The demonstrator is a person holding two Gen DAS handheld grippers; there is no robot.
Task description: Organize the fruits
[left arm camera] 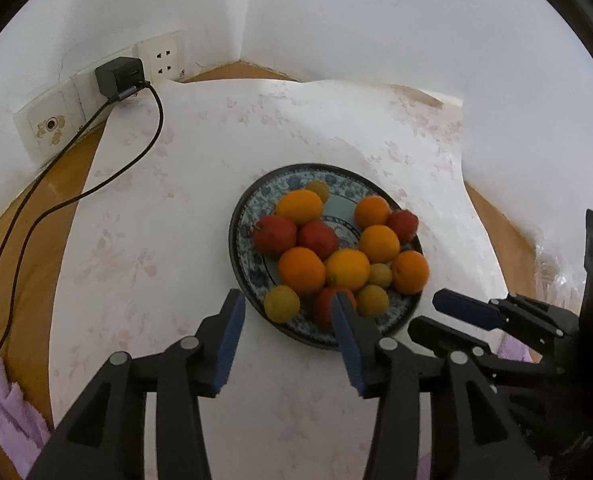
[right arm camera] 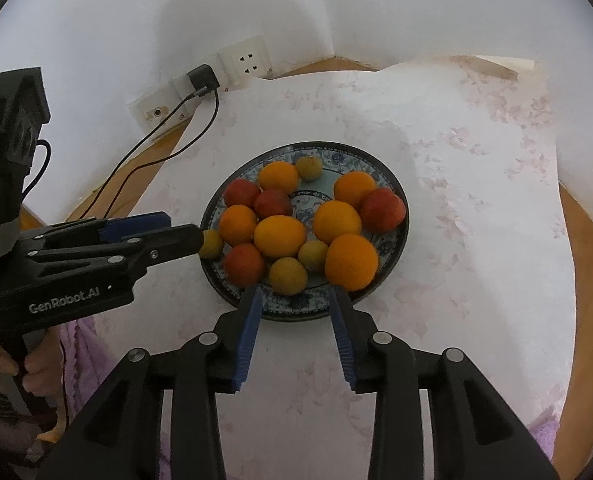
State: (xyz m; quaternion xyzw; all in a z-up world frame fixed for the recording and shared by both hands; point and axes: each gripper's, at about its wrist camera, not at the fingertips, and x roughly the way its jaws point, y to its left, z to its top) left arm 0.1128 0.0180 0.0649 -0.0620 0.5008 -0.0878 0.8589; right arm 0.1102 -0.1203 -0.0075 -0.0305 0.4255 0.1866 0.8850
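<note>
Fruits [right arm camera: 280,236] are piled on a patterned plate [right arm camera: 392,248] at mid-desk [right arm camera: 476,184]: six orange, four red, four small yellow-green counted. One small fruit is half hidden behind the left gripper [right arm camera: 184,230], parted, nothing gripped. The right gripper [right arm camera: 296,300] is parted and empty at the plate's near rim. A charger [left arm camera: 118,76] is plugged in at the wall.
</note>
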